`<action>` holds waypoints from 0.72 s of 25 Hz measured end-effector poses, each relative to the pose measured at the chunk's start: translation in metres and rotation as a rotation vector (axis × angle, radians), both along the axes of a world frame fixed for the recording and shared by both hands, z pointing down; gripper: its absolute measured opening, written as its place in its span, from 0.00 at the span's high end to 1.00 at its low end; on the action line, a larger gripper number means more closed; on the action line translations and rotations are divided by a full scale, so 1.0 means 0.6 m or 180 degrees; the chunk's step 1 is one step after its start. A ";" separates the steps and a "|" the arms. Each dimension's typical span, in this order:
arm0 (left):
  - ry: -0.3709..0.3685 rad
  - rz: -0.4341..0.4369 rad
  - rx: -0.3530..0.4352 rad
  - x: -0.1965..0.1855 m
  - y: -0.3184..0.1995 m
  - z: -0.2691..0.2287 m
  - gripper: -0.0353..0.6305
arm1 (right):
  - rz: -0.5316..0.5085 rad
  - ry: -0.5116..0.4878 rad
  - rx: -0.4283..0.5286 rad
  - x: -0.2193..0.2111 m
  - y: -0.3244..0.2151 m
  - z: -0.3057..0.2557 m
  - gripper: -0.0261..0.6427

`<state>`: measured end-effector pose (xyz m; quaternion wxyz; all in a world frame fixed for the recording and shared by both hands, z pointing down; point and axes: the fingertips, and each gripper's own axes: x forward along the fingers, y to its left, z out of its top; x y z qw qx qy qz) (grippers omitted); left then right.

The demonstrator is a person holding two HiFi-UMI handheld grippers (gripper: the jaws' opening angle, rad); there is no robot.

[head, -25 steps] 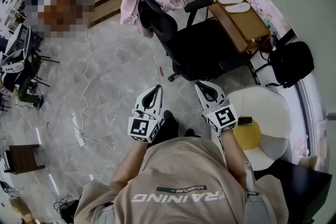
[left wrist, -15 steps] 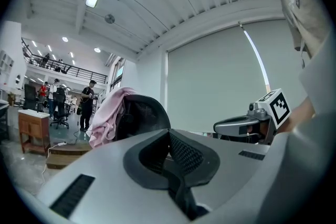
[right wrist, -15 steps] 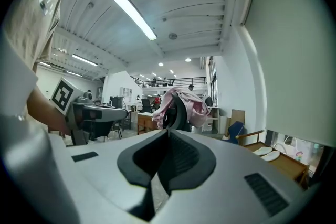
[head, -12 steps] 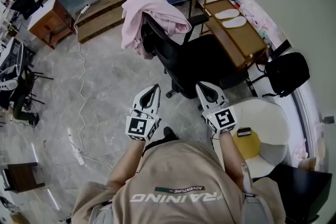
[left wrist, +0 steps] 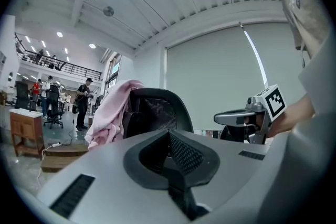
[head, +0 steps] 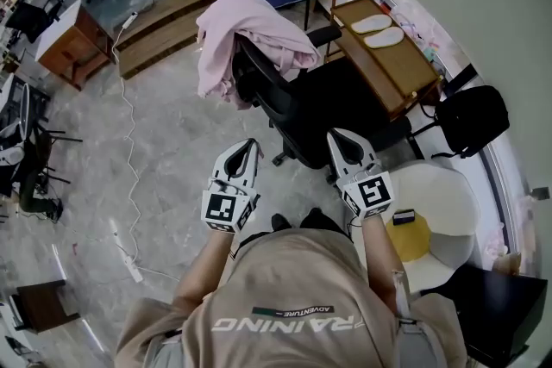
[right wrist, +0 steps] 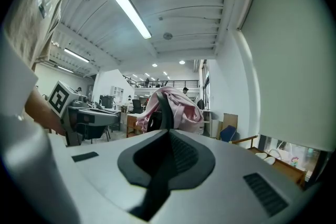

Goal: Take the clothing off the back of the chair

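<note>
Here, the pink garment [head: 250,30] is draped over the back of the black chair [head: 332,103], farther off. The left gripper [head: 248,147] and the right gripper [head: 339,139] are held nearer, apart from it, jaws pressed together with nothing gripped.

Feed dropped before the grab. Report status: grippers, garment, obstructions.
Left gripper, right gripper shut, empty, short of chair. Pink garment draped over chair back, untouched. Nothing seen in the way.
</note>
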<state>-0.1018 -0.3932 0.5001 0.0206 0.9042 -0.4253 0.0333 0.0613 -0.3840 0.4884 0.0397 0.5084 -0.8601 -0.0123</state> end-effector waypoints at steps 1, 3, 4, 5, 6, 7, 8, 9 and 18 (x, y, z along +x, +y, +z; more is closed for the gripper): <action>-0.0004 -0.0003 0.0001 0.001 -0.007 0.000 0.93 | 0.0003 0.0003 0.0016 0.003 -0.010 -0.003 0.91; -0.0015 -0.0033 0.0008 0.003 -0.021 0.001 0.93 | 0.0002 -0.0012 0.0040 0.008 -0.033 -0.008 0.91; -0.0018 -0.0063 0.0003 0.004 -0.029 0.003 0.93 | -0.0006 -0.0024 0.0049 0.011 -0.045 -0.009 0.91; -0.0016 -0.0100 -0.0009 0.005 -0.036 0.005 0.93 | -0.0022 -0.0035 0.0055 0.012 -0.058 -0.011 0.91; -0.0007 -0.0141 -0.0024 0.006 -0.045 0.007 0.93 | -0.0048 -0.0045 0.0061 0.013 -0.072 -0.013 0.91; 0.0007 -0.0183 -0.0039 0.008 -0.054 0.007 0.93 | -0.0082 -0.0050 0.0066 0.014 -0.087 -0.014 0.91; 0.0021 -0.0224 -0.0051 0.010 -0.063 0.007 0.93 | -0.0124 -0.0049 0.0074 0.016 -0.102 -0.017 0.91; 0.0028 -0.0263 -0.0056 0.012 -0.072 0.005 0.93 | -0.0169 -0.0041 0.0086 0.017 -0.116 -0.020 0.91; -0.0027 -0.0691 -0.0059 0.012 -0.144 0.008 0.93 | -0.0565 -0.0037 0.0179 0.022 -0.222 -0.037 0.91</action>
